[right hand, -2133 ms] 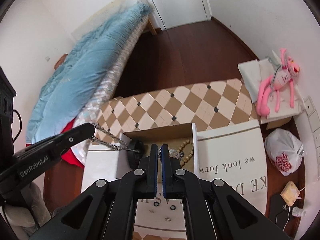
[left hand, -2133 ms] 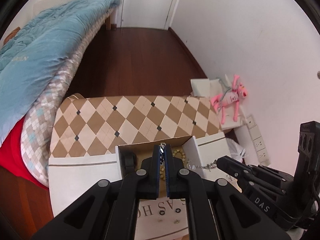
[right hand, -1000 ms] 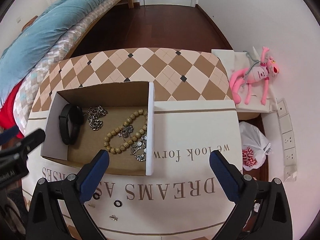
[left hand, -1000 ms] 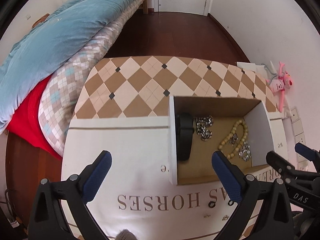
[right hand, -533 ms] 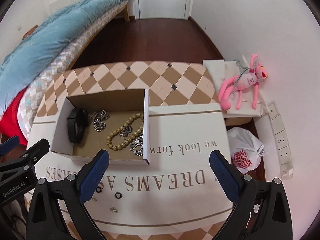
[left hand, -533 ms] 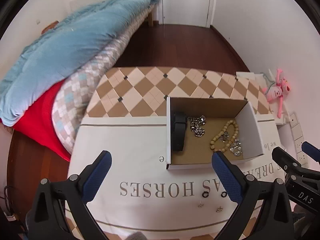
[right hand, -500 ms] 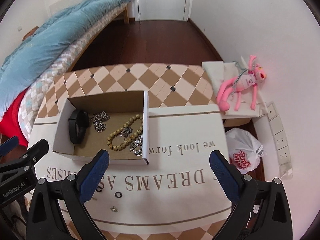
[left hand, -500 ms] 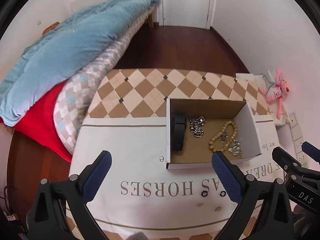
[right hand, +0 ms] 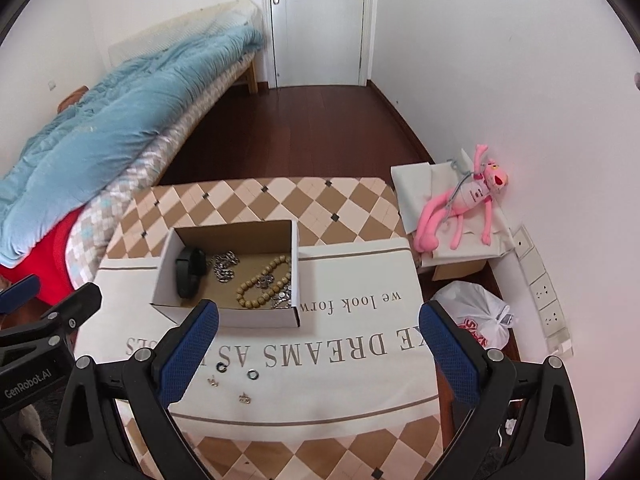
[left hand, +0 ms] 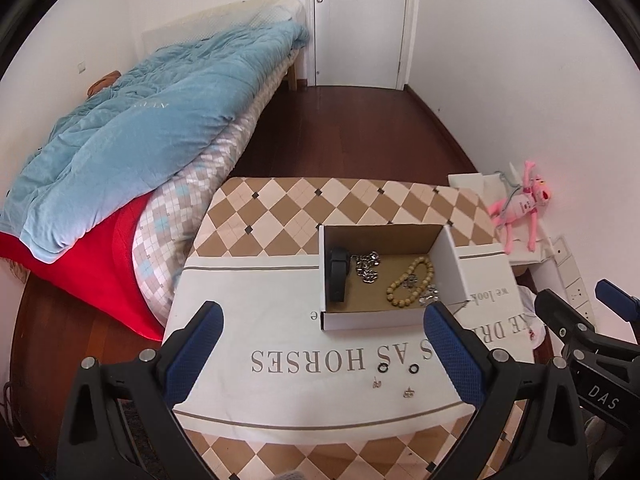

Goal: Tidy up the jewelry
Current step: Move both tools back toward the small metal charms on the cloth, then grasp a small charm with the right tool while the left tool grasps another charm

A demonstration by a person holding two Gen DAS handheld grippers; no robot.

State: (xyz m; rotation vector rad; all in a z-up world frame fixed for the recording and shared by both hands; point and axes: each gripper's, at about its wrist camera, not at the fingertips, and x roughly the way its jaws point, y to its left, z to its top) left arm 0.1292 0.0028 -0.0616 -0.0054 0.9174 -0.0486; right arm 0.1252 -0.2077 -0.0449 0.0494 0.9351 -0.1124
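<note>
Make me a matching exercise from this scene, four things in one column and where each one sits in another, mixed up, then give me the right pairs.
Things:
1. black band
2. wooden bead bracelet
3. two small black rings
4. pink plush toy

Places:
A. on the white cloth, outside the box
B. off the table, by the wall
C. at the box's left end
D. in the box's right half, by a silver chain

Pairs: 1-C, 2-D, 3-A, 4-B
</note>
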